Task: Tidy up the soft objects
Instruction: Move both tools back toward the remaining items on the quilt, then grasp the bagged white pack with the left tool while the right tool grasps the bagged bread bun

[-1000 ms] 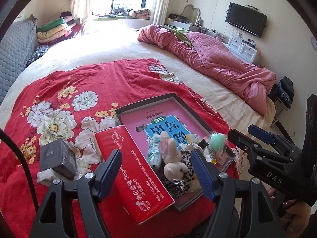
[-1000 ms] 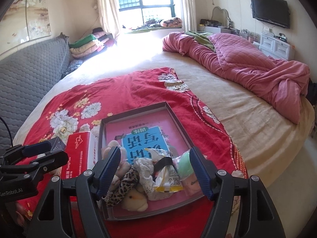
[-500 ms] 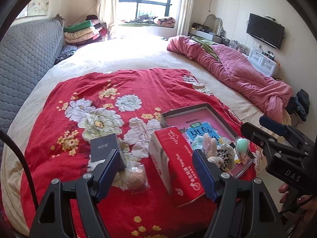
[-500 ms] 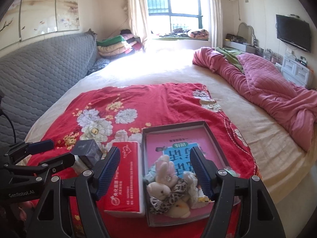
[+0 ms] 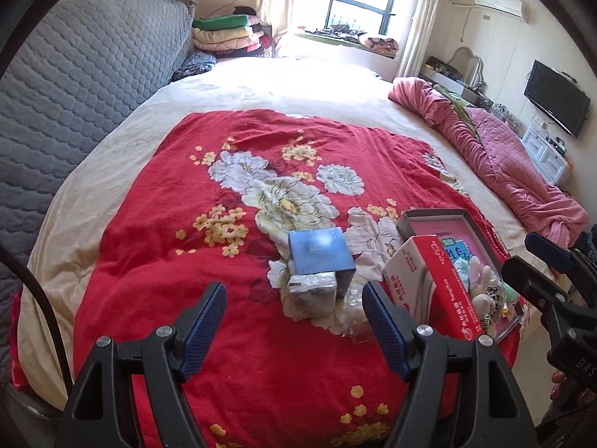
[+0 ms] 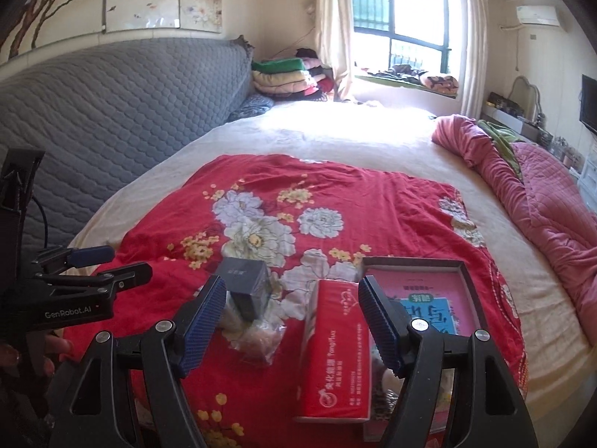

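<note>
Left claw (image 5: 293, 315) apart, empty, above the dark box (image 5: 321, 252). Right claw (image 6: 293, 308) apart, empty, over the red tissue pack (image 6: 335, 347) beside the tray (image 6: 468, 287).

We see strong daylight from the dark-framed barred window (image 5: 350, 7) (image 6: 395, 26), blowing out the cream bedsheet (image 5: 298, 82) (image 6: 335, 127) just below it to near white. Near the window the red floral cotton blanket (image 5: 224, 261) (image 6: 373, 194) reads clear, evenly lit. Fisheye bends both views, black vignette at corners. Slight softness on near items, glare on the dark glossy square box (image 5: 319, 248).
</note>
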A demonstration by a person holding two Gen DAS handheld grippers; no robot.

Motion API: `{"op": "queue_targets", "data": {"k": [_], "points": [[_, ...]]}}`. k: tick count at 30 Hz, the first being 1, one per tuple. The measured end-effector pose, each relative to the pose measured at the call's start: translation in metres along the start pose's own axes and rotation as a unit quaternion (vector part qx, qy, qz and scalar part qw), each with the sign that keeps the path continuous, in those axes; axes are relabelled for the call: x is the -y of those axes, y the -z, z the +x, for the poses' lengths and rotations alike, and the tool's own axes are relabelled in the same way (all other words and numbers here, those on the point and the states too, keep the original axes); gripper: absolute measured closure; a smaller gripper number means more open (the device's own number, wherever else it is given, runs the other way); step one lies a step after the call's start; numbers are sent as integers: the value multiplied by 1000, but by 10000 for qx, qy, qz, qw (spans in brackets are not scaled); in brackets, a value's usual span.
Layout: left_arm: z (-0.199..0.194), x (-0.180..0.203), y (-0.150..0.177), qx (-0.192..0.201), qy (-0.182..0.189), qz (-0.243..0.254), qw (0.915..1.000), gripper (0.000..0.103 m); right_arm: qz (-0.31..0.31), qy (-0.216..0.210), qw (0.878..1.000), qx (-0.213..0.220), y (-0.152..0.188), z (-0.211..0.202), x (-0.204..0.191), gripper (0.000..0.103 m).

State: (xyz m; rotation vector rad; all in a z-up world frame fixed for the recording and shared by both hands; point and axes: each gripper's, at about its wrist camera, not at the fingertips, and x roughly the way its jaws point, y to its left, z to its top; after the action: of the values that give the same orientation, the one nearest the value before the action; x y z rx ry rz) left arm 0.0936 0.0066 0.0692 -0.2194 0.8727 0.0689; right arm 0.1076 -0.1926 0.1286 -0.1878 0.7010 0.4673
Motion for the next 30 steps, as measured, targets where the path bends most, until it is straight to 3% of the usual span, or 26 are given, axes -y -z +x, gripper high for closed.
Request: {"op": "queue_targets", "data": {"k": [5,9,15,23,30], "points": [[30,-22,18,-258,129,-191,9994,29,-186,-240,9987,-407,21,43,-31,28],[62,-24,28,-490,415,-176,9978,29,-423,-153,9949,-900,44,84,-45,28],[110,-18,33,-732,688,-66,9949,29,-862,129,9878,-1290,71,124,-56,28],[145,-22,29,-905,1014,-176,9906,29,-1108,297,9807,-1582,82,160,-59,28],[154,-23,22,-806,1247,-118,9888,29,-1428,538,9737,-1694,89,184,-65,28]]}}
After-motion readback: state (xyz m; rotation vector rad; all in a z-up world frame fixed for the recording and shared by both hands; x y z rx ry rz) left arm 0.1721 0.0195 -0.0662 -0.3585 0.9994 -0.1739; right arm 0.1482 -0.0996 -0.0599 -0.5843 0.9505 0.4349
